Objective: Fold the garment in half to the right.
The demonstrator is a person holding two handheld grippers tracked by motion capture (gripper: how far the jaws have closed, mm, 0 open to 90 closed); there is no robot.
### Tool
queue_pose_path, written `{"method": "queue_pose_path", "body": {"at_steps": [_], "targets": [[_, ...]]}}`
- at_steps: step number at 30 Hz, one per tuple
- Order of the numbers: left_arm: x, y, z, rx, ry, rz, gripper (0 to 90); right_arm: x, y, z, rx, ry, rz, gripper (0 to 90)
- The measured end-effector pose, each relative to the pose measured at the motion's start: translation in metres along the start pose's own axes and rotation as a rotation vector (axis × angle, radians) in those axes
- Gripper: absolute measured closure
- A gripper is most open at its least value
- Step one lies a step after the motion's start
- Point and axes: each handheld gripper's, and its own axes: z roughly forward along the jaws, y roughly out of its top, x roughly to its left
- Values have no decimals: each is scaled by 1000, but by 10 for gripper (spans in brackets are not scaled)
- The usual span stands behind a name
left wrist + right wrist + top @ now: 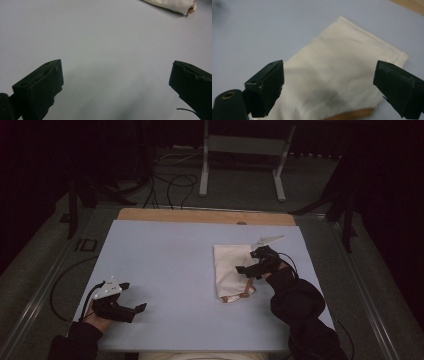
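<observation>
- Two grippers over one pale blue table (165, 270); a single cream cloth bag (231, 270) lying flat on it.
- Cloth bag: on the right half of the table, nearer the right edge than the left, about midway between far and near edges; tan-trimmed end (237, 296) turned toward the near edge; seen again at the top right of the left gripper view (172, 5) and spread under the jaws in the right gripper view (337, 75).
- Right gripper (248, 265): above the bag's right side, jaws spread wide, clasping nothing; in its own view (328, 85) both black jaws well apart with cloth between and below them; contact with the cloth impossible to tell.
- Left gripper (134, 310): near the near-left corner of the table, well apart from the bag; jaws parted wide and empty (116, 82), bare table surface between them.
- Strip of bare wood (205, 216) along the far edge of the table.
</observation>
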Motion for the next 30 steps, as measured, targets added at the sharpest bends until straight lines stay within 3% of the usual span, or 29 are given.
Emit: {"method": "queue_pose_path", "body": {"at_steps": [24, 30], "targets": [[0, 1, 0, 4, 2, -2, 1, 10, -71, -29, -29, 5, 62, 93], [0, 1, -1, -3, 2, -3, 1, 18, -85, -28, -34, -5, 45, 93]]}}
